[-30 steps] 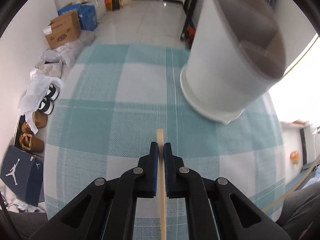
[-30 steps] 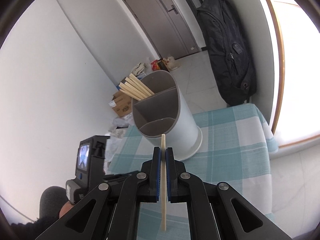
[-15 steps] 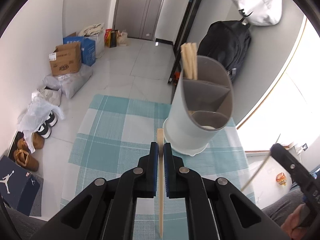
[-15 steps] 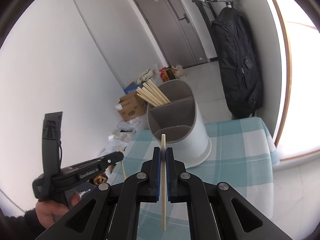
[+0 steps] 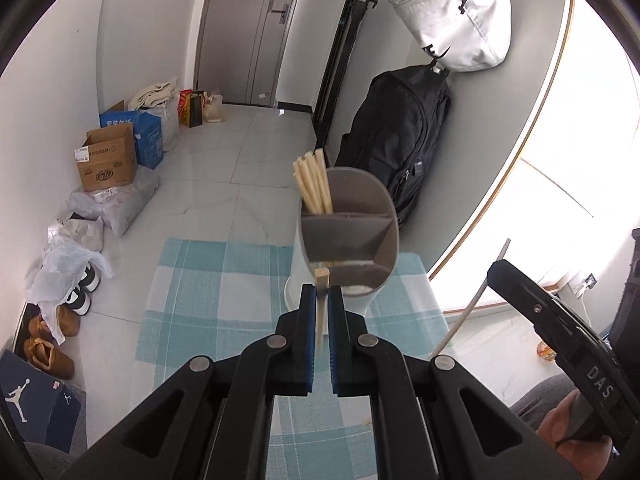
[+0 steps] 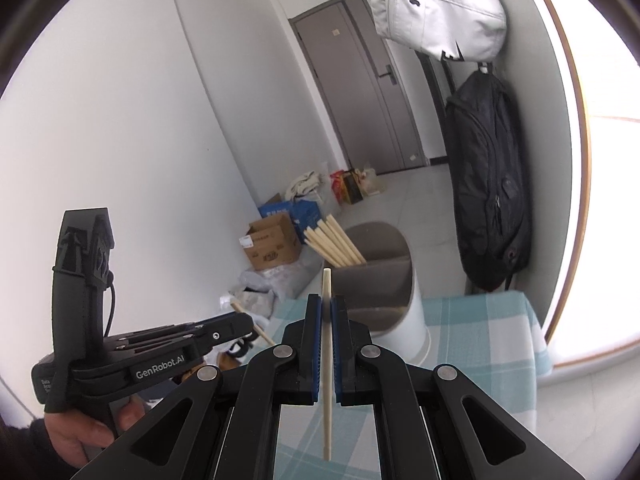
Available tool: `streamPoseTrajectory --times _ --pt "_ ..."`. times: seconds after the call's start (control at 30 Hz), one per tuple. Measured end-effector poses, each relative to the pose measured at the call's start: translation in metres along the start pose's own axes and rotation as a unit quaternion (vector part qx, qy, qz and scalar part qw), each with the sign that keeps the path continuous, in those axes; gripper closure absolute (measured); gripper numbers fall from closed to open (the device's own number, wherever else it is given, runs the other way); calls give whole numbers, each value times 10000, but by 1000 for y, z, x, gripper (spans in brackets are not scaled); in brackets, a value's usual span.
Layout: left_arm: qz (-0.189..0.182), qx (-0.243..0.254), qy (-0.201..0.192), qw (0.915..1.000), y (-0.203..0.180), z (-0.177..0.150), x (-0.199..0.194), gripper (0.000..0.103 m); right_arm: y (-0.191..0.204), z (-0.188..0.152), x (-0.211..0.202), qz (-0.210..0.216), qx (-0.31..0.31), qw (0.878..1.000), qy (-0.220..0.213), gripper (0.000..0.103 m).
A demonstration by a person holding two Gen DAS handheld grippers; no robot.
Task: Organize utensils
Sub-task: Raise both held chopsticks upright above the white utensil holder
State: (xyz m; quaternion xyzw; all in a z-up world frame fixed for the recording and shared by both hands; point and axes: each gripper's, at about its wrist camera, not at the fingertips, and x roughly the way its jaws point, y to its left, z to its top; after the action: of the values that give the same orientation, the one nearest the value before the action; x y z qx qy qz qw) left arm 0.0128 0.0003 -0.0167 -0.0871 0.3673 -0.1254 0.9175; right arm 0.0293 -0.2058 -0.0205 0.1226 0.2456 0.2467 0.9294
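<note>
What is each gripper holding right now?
Left gripper: shut on a wooden chopstick.
Right gripper: shut on a pale chopstick.

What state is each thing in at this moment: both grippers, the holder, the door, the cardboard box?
Left gripper: shut on a chopstick.
Right gripper: shut on another chopstick.
Utensil holder: upright, chopsticks in its back compartment.
Door: closed.
Cardboard box: flaps open.
</note>
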Motion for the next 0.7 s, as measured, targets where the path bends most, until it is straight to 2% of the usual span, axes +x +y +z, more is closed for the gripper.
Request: streamPoseTrajectory --times 0.23,0.5,0.67,0.7 --pt "-159 47 -113 9998 -10 29 -13 101 -8 39 2 -28 0 9999 -166 99" --pt "-598 -132 -266 9978 -14 71 -34 102 -2 92 6 12 -321 9988 -381 99" --pt "-731 -173 -247 9969 -8 74 -26 101 -5 101 19 -7 -348 9990 -293 99" --pt "-645 -200 -186 9975 -3 68 -21 101 -9 99 22 -26 -305 9992 -261 99"
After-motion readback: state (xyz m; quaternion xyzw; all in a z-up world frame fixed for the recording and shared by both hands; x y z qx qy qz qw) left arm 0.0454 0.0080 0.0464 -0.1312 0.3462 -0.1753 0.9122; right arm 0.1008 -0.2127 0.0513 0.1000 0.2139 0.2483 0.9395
